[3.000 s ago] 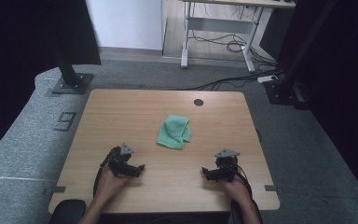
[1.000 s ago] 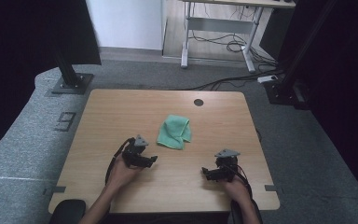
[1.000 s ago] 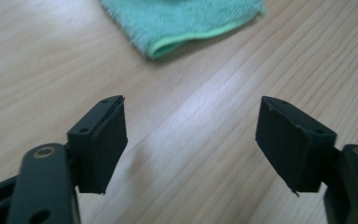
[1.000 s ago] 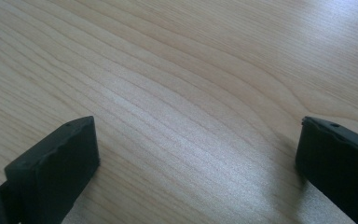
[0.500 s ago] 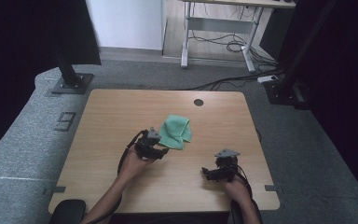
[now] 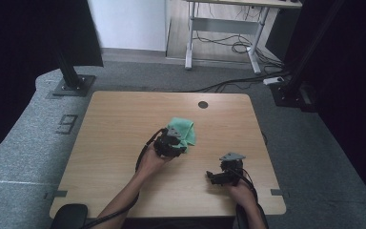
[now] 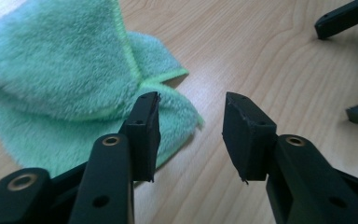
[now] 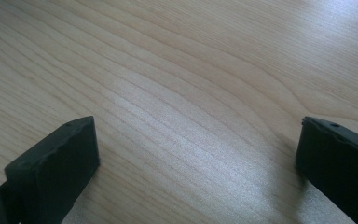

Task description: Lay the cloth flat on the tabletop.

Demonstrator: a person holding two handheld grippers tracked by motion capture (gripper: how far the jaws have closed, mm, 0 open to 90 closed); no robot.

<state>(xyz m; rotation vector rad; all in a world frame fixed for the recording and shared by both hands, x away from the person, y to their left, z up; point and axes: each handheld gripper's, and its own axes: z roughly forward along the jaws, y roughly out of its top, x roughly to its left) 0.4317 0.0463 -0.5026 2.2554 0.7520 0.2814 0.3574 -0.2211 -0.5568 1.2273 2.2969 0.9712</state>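
Since the earlier frame, my left tool point(image 6: 175, 145) has moved up the desk point(image 6: 124, 119) to the green cloth point(image 6: 185, 131) near desk centre; its jaws have been closing but stand apart, one pad over the cloth's corner point(image 7: 177, 116), nothing pinched. My right tool point(image 6: 221, 175) remains stationary, jaws wide over bare wood. The left gripper view resolves the cloth's folds.

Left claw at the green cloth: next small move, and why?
Probably ease the left claw a little further onto the green microfibre cloth so its near corner sits between the jaws, then finish closing. The jaws have just been closing, yet mostly bare table shows in the gap; only the cloth's corner tip reaches in, and the pads do not press on it.
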